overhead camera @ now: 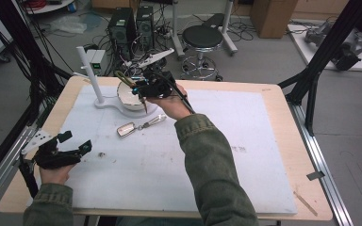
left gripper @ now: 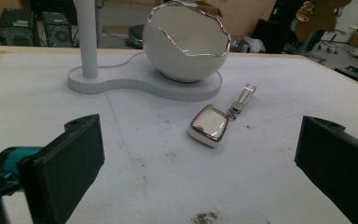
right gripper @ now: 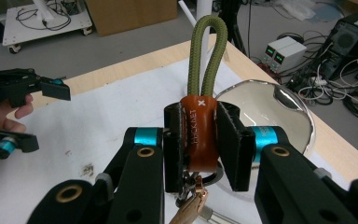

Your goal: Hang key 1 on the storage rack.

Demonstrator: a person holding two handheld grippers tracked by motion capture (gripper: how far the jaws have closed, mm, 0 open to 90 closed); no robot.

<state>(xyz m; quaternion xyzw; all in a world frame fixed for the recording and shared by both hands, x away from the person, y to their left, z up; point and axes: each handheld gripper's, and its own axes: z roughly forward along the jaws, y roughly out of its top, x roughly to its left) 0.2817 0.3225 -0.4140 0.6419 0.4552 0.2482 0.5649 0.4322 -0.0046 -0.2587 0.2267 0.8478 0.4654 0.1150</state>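
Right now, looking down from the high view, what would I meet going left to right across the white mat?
Left gripper, open over the mat's near left → white post on its stand → silver key fob lying flat → right gripper, shut on a keychain with an olive cord loop, above the egg-shaped white bowl.

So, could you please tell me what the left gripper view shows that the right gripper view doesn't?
Left gripper view: the silver key fob lying flat on the white mat, in front of the stand. Right gripper view: the right gripper shut on an olive-cord keychain with a brown leather wrap. Both: the white egg-shaped bowl.
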